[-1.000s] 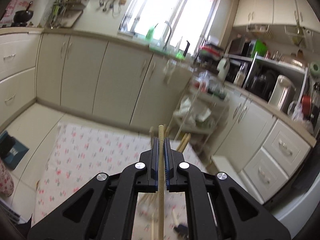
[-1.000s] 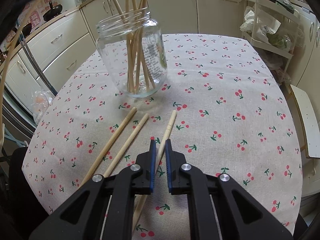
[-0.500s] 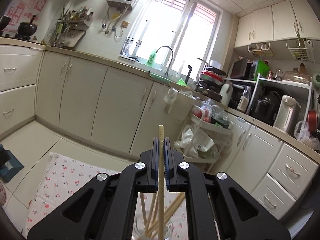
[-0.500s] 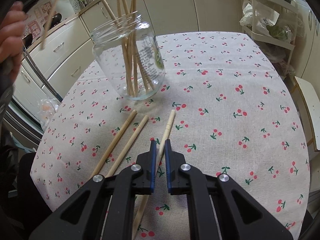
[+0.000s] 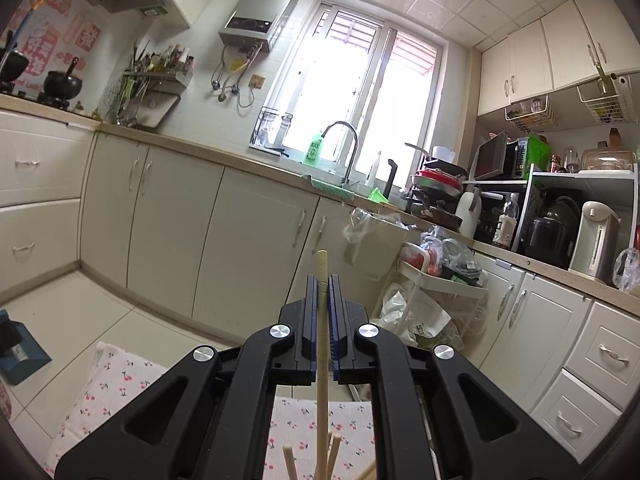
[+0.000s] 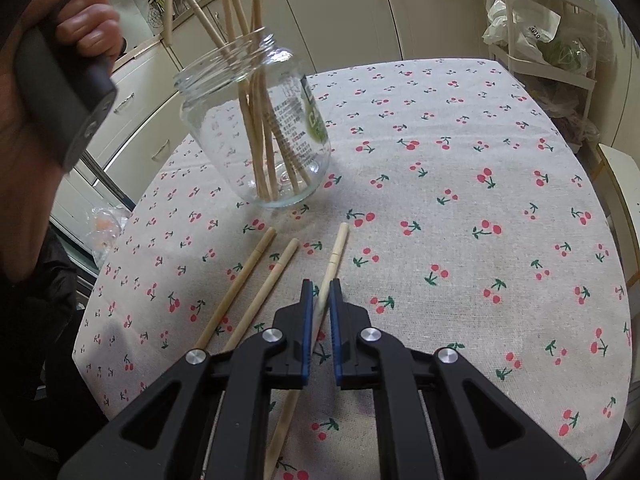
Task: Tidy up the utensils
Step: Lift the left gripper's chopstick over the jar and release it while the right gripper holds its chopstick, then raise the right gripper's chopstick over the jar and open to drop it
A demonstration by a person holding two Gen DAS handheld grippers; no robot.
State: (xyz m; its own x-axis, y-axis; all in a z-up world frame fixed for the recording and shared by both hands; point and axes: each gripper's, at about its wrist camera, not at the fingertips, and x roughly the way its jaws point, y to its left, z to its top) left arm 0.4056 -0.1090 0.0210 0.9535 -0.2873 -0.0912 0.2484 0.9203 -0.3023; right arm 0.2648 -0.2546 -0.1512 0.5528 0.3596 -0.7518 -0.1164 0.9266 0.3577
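A clear glass jar (image 6: 256, 132) stands on the cherry-print tablecloth (image 6: 460, 160) with several wooden chopsticks leaning in it. Three more chopsticks lie on the cloth in front of it. My right gripper (image 6: 321, 292) points down at the rightmost, pale chopstick (image 6: 336, 252) and is shut on its shaft. My left gripper (image 5: 322, 284) points level and is shut on an upright chopstick (image 5: 321, 344). Tips of the jar's chopsticks (image 5: 288, 456) show just below it. In the right wrist view a hand (image 6: 76, 24) holds that gripper's handle up left of the jar, the held chopstick (image 6: 170, 0) hanging beside the jar mouth.
A white trolley (image 6: 536, 32) stuffed with bags stands past the table's far right corner. A pale board (image 6: 620, 208) lies beside the right edge. Cream cabinets (image 5: 168, 232), a sink tap (image 5: 344, 148) and crowded counters run behind.
The left gripper tipped up toward level with its chopstick, and the hand holding it came into the right wrist view beside the jar. The right gripper stayed on the pale chopstick.
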